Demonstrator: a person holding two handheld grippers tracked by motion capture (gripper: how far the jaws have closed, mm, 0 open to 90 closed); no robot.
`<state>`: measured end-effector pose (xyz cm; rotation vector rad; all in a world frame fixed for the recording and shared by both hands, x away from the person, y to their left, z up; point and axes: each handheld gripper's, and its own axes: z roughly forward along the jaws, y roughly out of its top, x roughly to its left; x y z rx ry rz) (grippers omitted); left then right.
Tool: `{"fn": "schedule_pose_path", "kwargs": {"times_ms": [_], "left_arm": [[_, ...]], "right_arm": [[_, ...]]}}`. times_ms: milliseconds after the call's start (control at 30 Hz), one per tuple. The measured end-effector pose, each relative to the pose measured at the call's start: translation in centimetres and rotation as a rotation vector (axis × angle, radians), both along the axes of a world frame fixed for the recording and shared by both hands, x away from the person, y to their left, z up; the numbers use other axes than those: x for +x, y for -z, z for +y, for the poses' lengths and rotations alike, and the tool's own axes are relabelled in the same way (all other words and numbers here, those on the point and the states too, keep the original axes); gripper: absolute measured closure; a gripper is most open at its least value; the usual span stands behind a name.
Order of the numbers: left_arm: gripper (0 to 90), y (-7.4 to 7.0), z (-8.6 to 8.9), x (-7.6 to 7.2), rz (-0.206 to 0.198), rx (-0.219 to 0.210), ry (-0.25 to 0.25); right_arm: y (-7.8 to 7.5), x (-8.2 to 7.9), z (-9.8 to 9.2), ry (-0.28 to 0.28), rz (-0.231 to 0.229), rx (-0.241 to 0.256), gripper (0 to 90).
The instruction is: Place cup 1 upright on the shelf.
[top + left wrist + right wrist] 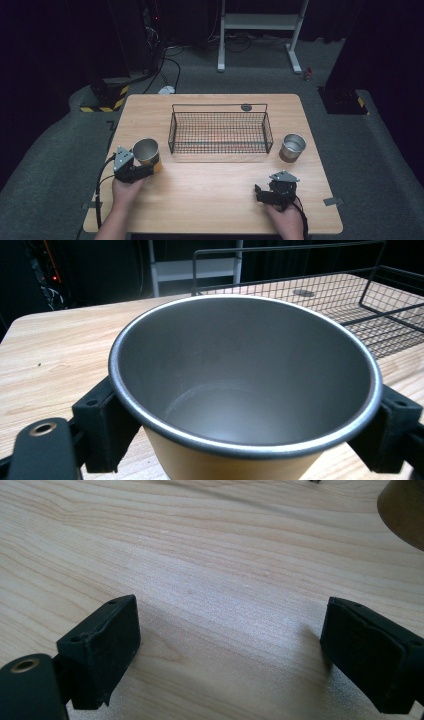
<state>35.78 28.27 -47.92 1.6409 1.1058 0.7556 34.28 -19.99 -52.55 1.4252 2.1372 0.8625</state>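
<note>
A tan cup [146, 150] with a grey metal inside stands at the table's left, near the wire basket [220, 131]. My left gripper [145, 167] is shut on it; in the left gripper view the two black jaws press the tan cup [245, 390] from either side just under its rim. I cannot tell whether the cup rests on the wood or is lifted. My right gripper [259, 194] is at the front right, low over bare wood and pointing left. In its own view, the right gripper [240, 650] is open with nothing between its fingers.
A steel cup [292, 146] stands right of the basket. The black wire basket [350, 305] is empty and lies just beyond the held cup. A small dark disc [246, 107] lies behind the basket. A tan curved edge [405, 510] shows at the right gripper view's top corner.
</note>
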Motion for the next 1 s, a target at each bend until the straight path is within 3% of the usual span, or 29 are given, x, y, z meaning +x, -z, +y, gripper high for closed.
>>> {"fn": "schedule_pose_path", "kwargs": {"times_ms": [533, 667, 767, 1000], "left_arm": [[14.2, -1.3, -2.1, -1.4, -0.008, -0.011, 0.066], [14.2, -1.5, -3.0, -1.4, -0.006, -0.018, 0.071], [14.2, -1.7, -3.8, -1.2, 0.006, 0.011, 0.073], [14.2, -2.9, -5.3, -0.9, 0.021, 0.003, 0.086]], "right_arm": [[0.0, 0.1, -0.1, -0.008, 0.002, 0.001, 8.9], [0.0, 0.2, -0.3, -0.019, 0.002, -0.003, 9.3], [-0.1, 0.3, -0.5, -0.028, 0.003, -0.002, 9.5], [-0.1, 0.3, -1.5, -0.029, 0.003, -0.003, 9.5]]}}
